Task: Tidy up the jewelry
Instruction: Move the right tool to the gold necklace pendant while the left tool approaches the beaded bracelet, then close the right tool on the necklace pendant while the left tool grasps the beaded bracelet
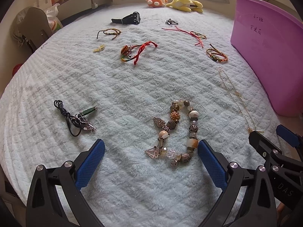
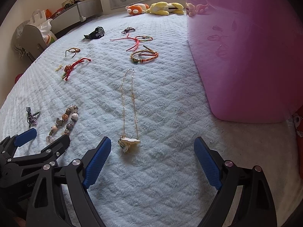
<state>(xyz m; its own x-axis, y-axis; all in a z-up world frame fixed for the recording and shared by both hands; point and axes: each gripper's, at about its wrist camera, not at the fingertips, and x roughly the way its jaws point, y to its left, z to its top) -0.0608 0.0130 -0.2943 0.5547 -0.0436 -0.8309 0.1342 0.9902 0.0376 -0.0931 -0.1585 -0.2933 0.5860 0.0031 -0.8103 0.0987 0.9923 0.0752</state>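
One gold necklace (image 2: 128,102), lengthwise, pendant nearest

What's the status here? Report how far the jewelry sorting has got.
Done: nothing visibly. Whether the purple bin holds anything cannot be told. In hand: nothing; the left gripper is open around the beaded bracelet, the right gripper open near the gold necklace's pendant. Left: those, the black watch and the cord bracelets across the blanket.

Pink bin (image 1: 265,43), pale blue quilted blanket (image 1: 132,87), black watch (image 1: 128,18).
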